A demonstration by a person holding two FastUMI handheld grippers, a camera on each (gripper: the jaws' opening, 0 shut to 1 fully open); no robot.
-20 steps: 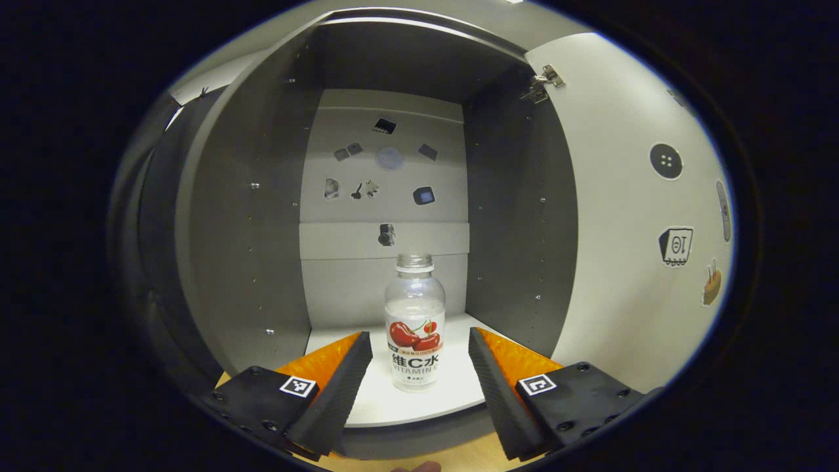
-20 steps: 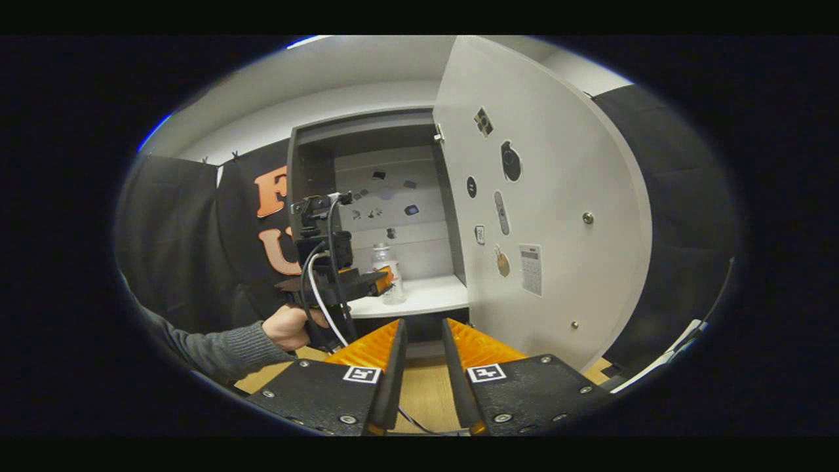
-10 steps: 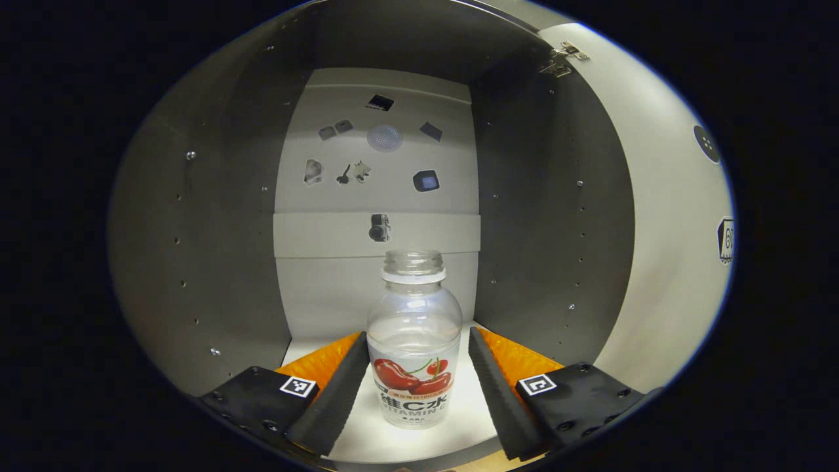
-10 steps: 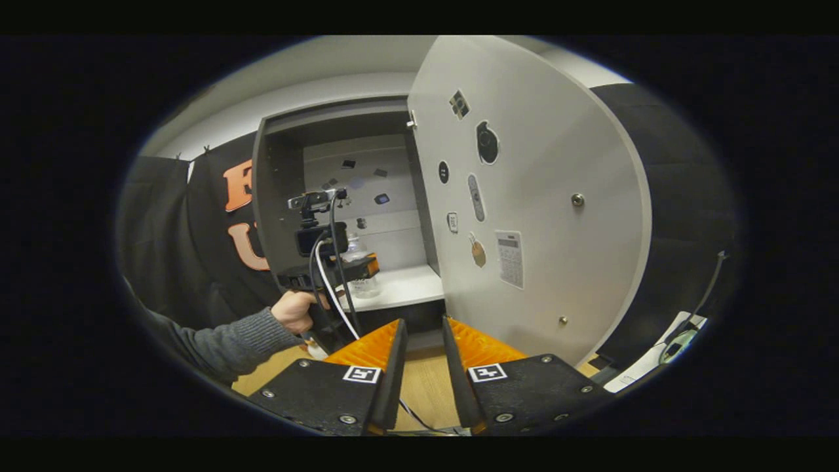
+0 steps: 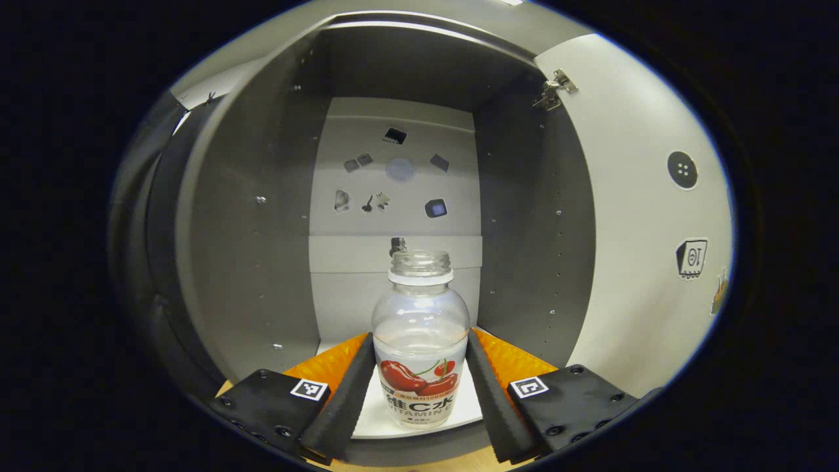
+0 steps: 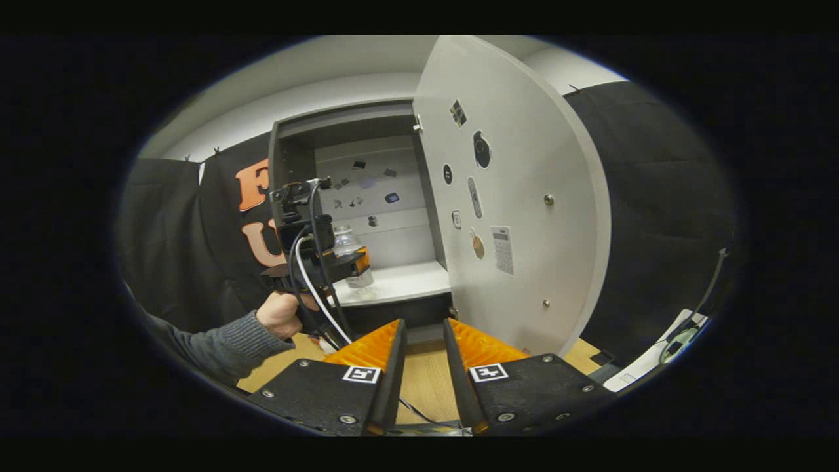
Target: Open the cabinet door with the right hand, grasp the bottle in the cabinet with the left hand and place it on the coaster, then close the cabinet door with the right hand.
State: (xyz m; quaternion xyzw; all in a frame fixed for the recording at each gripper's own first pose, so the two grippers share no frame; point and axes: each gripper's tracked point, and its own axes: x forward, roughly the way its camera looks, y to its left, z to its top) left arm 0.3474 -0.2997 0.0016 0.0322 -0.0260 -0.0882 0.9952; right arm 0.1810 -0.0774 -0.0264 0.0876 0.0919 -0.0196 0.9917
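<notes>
A clear, capless bottle (image 5: 420, 308) with a cherry label stands upright between the fingers of my left gripper (image 5: 420, 337), which press on both of its sides. It is at the front of the white cabinet shelf (image 5: 373, 419). In the right gripper view the bottle (image 6: 345, 239) sits in the left gripper (image 6: 357, 261), held by a hand (image 6: 278, 314) in a grey sleeve. The cabinet door (image 6: 524, 164) is swung wide open to the right. My right gripper (image 6: 424, 321) hovers over the wooden table (image 6: 423, 387), in front of the cabinet, with a narrow gap and nothing between its fingers.
The grey cabinet's side walls (image 5: 249, 229) flank the bottle closely. The open door (image 5: 642, 196) stands just right of the left gripper. A white item with a cable (image 6: 675, 341) lies at the table's far right. Black cloth hangs behind.
The left gripper's fingers closed in onto the bottle and drew back toward the cabinet's front with it. The right gripper shifted slightly; the door stayed open.
</notes>
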